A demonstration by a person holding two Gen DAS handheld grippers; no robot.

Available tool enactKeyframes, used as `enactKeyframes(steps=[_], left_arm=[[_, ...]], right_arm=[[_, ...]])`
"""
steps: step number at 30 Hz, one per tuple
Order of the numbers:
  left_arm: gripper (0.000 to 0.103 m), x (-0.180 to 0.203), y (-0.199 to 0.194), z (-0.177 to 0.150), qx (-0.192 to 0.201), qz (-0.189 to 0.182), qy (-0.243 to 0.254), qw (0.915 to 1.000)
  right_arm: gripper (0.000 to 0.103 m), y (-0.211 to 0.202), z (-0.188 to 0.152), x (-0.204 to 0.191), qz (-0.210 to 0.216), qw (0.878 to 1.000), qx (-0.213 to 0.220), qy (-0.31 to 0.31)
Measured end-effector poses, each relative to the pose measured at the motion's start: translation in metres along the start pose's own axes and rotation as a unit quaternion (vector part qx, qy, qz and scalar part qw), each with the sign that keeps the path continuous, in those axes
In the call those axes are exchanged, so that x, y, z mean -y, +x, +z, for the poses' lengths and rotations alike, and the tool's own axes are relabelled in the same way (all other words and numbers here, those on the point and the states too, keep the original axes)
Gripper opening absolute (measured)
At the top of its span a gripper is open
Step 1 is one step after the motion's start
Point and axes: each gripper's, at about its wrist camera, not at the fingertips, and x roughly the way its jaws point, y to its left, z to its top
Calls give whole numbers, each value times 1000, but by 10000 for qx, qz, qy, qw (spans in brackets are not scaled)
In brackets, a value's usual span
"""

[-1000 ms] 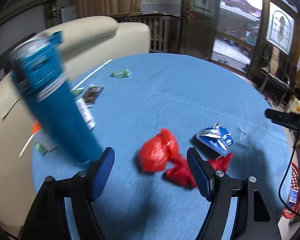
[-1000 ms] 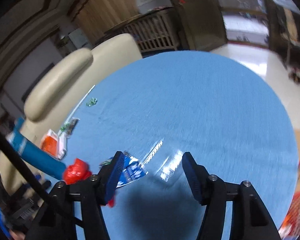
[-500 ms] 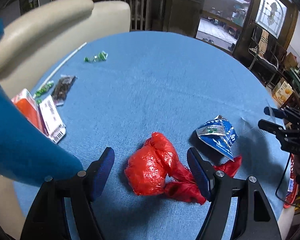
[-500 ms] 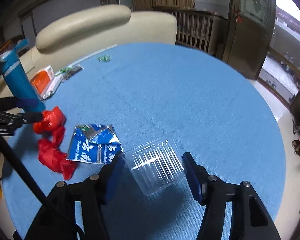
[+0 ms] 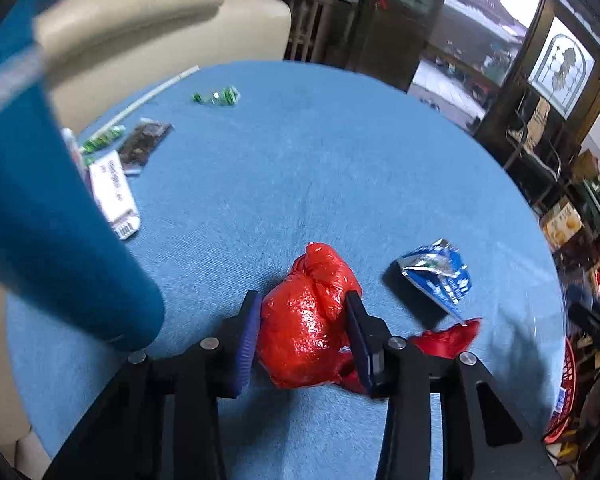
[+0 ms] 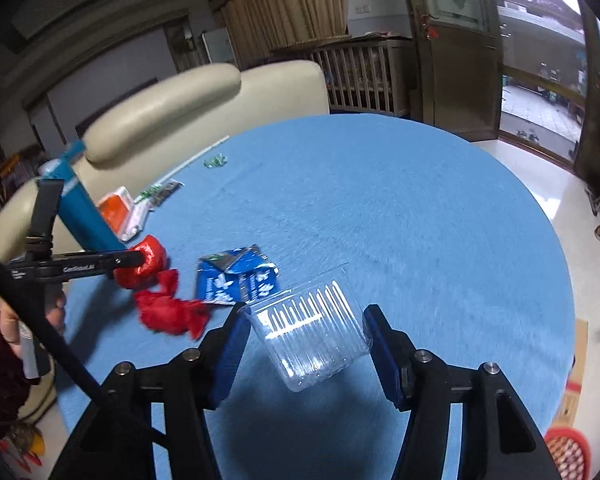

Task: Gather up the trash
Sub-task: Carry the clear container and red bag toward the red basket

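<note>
- The left hand-held gripper (image 5: 302, 328) had its two blue pads pressed against either side of a crumpled red plastic bag (image 5: 308, 316), pinching its bulging knotted part near the tabletop's near edge.
- The bag's loose tail (image 5: 446, 338) trailed past the right finger and lay on the blue cloth of the tabletop (image 5: 320, 168).
- In the right wrist view the same left hand-held gripper (image 6: 142, 264) reached in from the left edge, with the red plastic bag (image 6: 156, 280) bunched at its tip and spilling toward the near edge.
- The right hand-held gripper (image 6: 304, 344) was spread, its fingers standing on either side of a clear plastic tray (image 6: 312, 332); whether the pads touched the tray's walls could not be told.
- The clear plastic tray lay tilted on the tabletop (image 6: 380, 200), close to the near edge.
- A torn blue-and-white wrapper (image 6: 236, 276) lay flat just beside the tray and touching the red bag's tail; in the left wrist view the wrapper (image 5: 436, 274) sat between the bag and the right edge.
- A tall teal bottle (image 5: 40, 220) stood near the left edge, blurred and close to the left camera.
- Beside the bottle lay a white-and-orange packet (image 6: 124, 212), a dark wrapper (image 5: 144, 146) and small green wrappers (image 5: 216, 96) toward the far-left edge.
- A cream sofa (image 5: 140, 32) stood behind the tabletop's far-left edge.
</note>
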Motion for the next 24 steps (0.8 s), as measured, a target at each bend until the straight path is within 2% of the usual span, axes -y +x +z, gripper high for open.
enactKeyframes(steps=[6,12,24], left_arm=[[44,30,-58,-11,609,250,270,9975],[44,74,-106,-29,995,336,535,9930],[44,144,-147,-52,1318,420,1214,9829]], right_arm=[[61,-40,-16,-9,103,9991,336,245],[61,-77,-25,-16,220,9968,661,405],[61,-131,-42,-11,172,9925,1034,625]])
